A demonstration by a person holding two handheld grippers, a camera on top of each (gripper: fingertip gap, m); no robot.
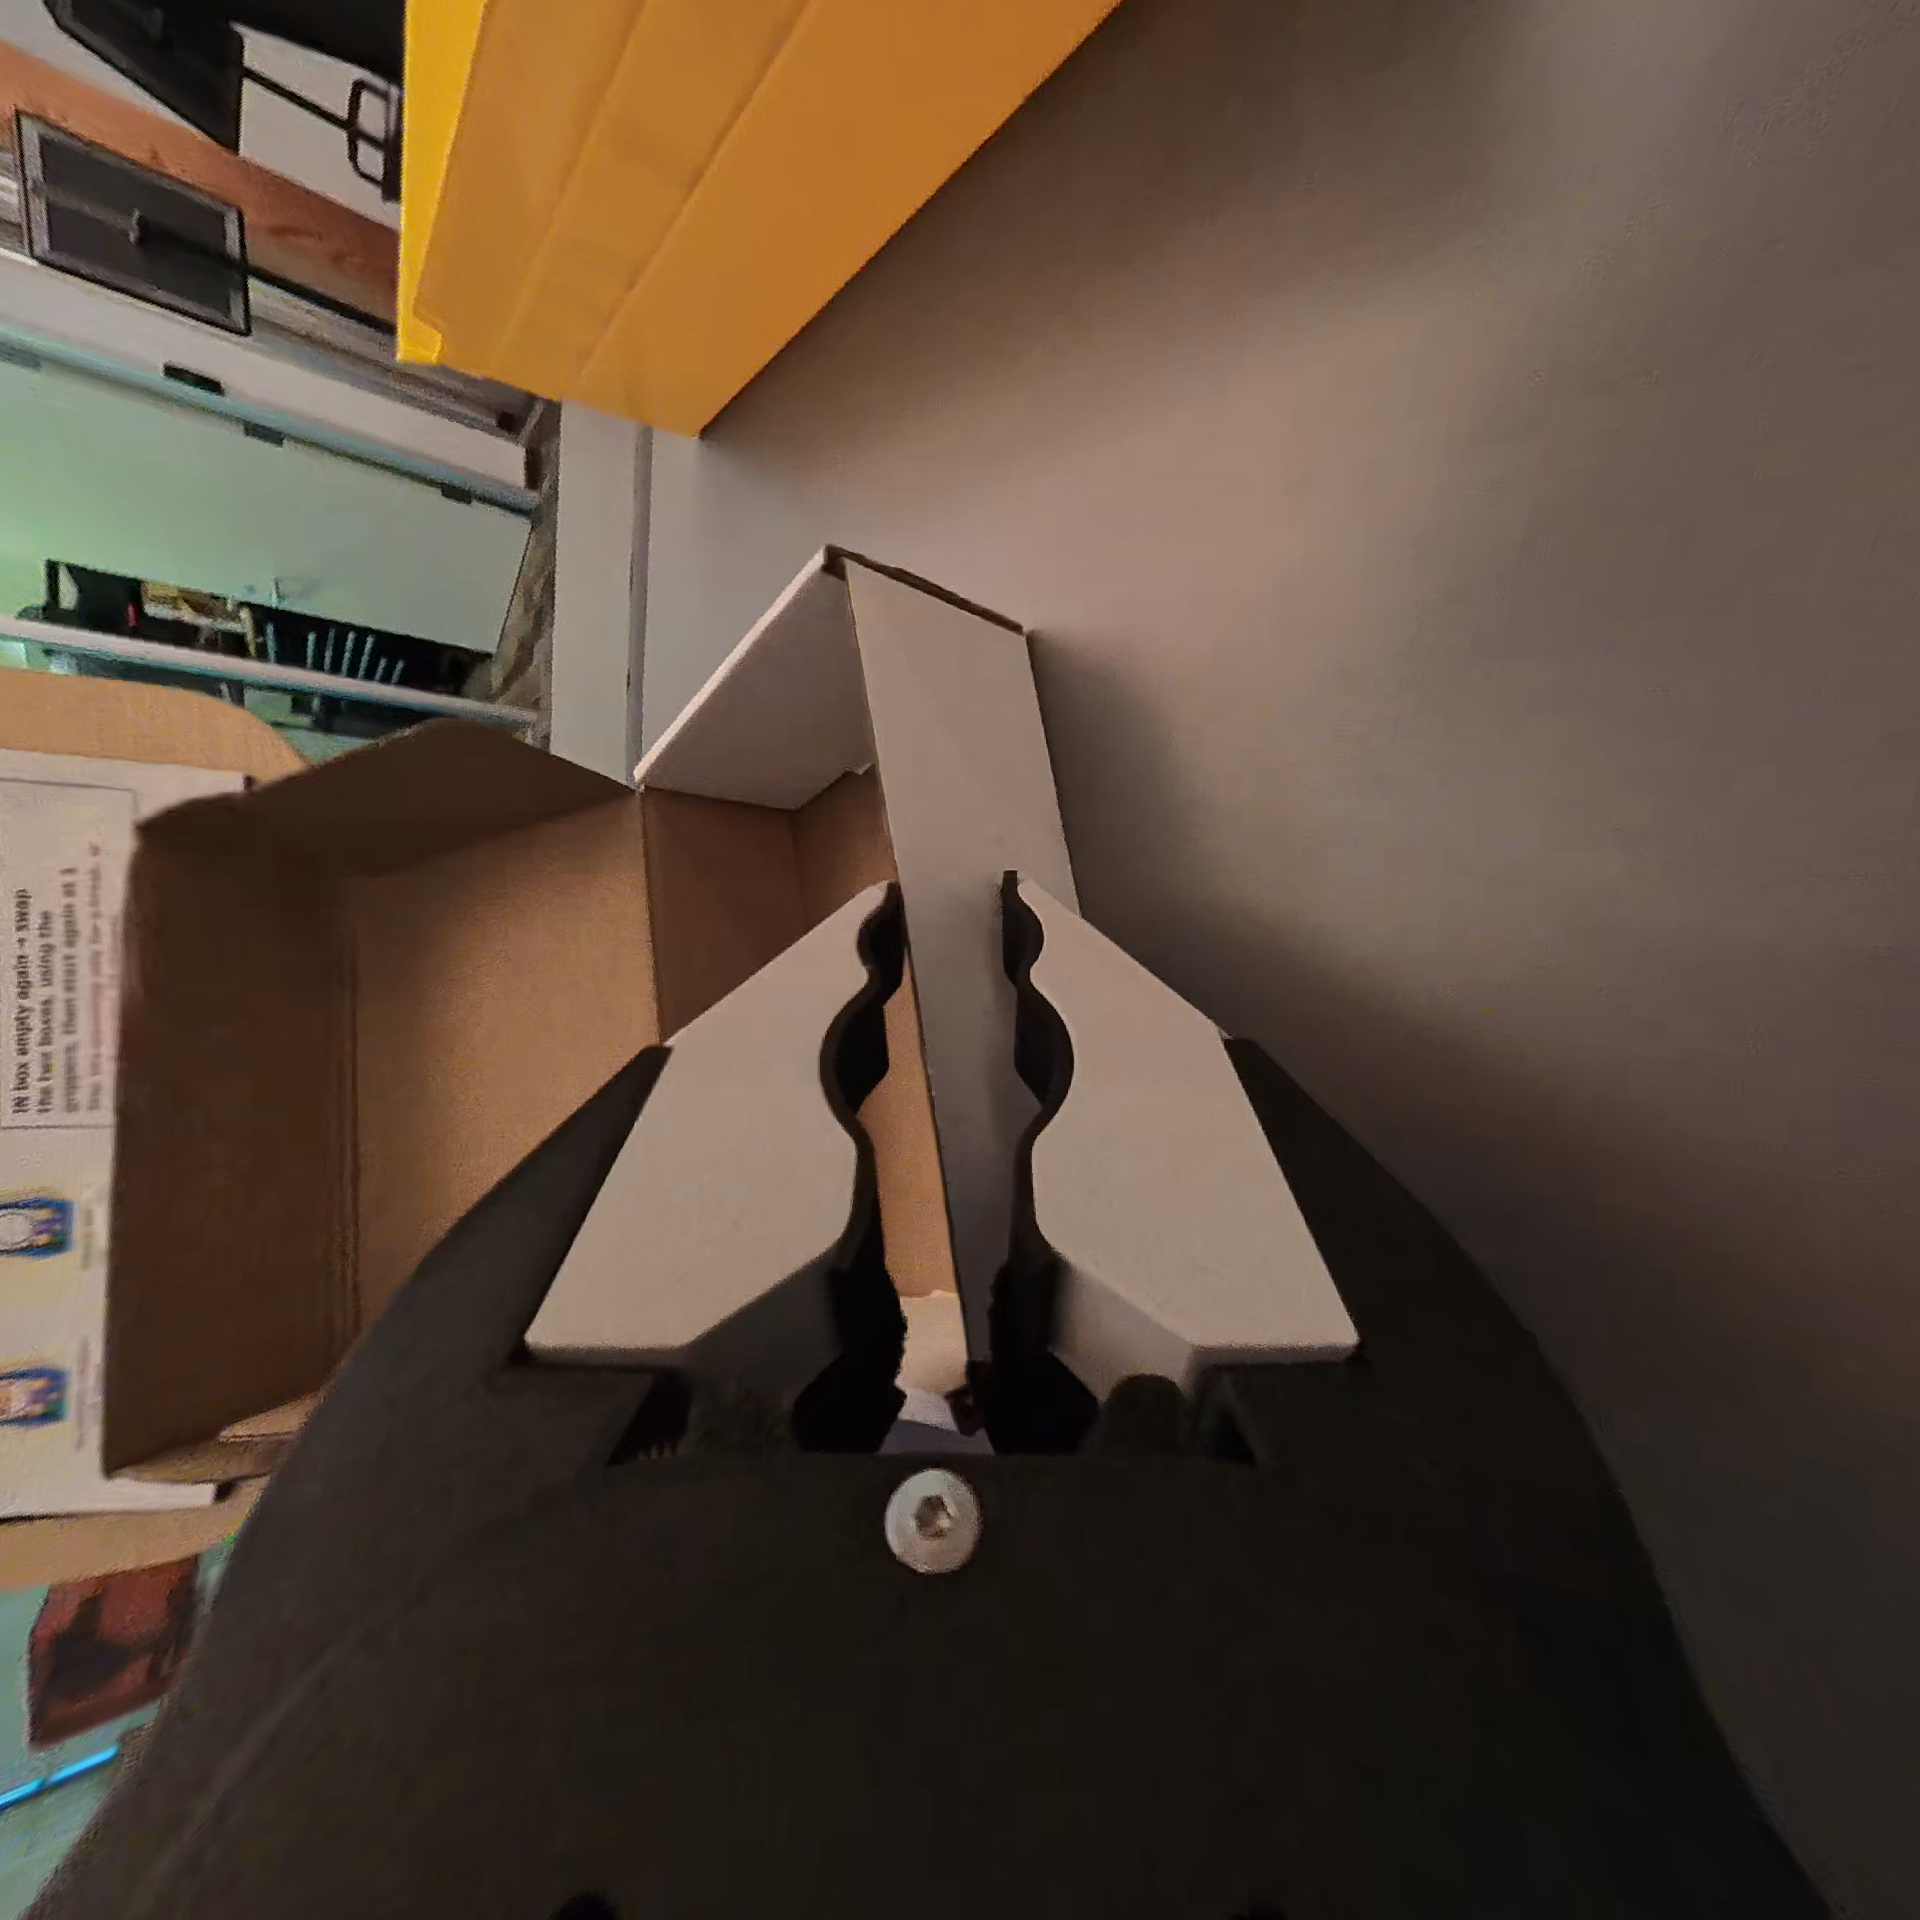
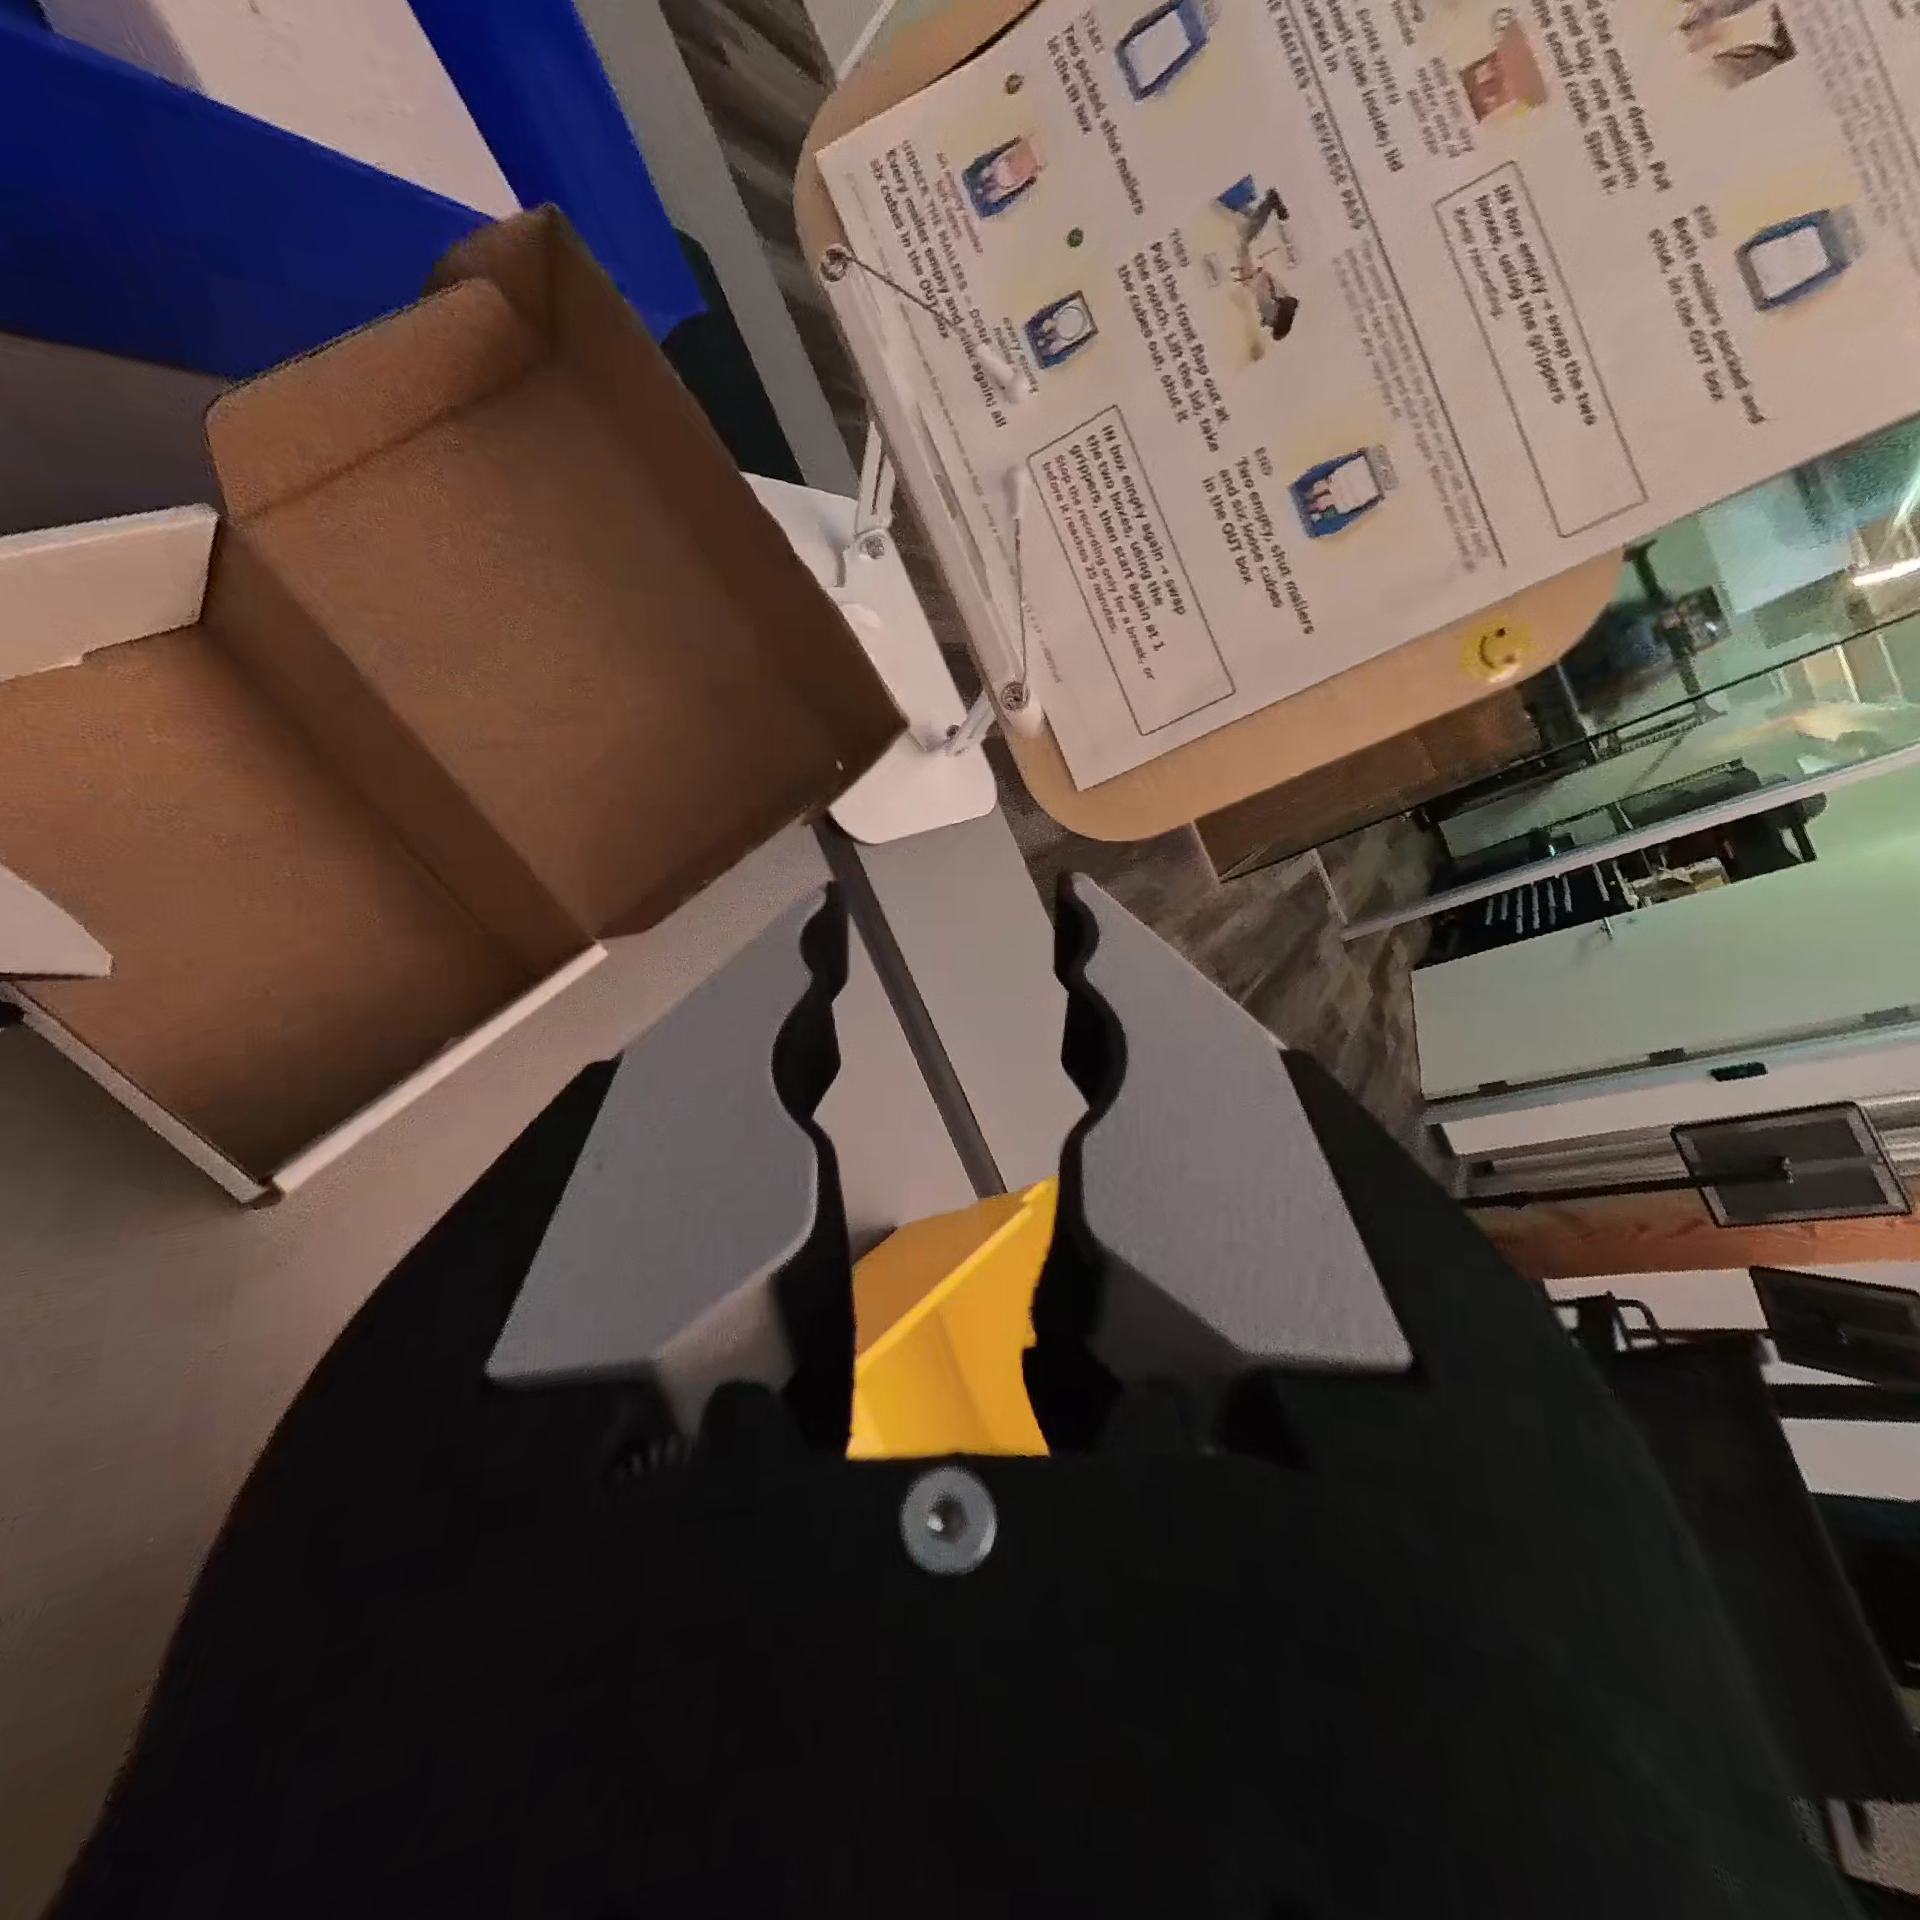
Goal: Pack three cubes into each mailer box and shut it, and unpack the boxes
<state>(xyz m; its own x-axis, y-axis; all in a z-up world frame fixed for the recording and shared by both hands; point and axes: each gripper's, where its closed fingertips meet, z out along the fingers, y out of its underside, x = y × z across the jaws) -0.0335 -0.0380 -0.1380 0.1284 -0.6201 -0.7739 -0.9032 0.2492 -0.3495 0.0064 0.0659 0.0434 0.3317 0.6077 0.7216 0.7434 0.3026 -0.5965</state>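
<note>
Pinching a white panel of the mailer box (image 1: 961,790), the left hand-held gripper (image 1: 951,904) is nearly closed on thin, stiff board; it should probably hold steady near the fold. The open mailer, brown and matte inside, looks empty on the grey desk (image 1: 1455,623). The right hand-held gripper (image 2: 951,914) stands partly open, empty, over a smooth yellow bin (image 2: 951,1340).

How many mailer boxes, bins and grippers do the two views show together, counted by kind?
mailer box: 1
bins: 2 (yellow bin, blue bin)
grippers: 2 (left gripper, right gripper)
Total: 5
</note>
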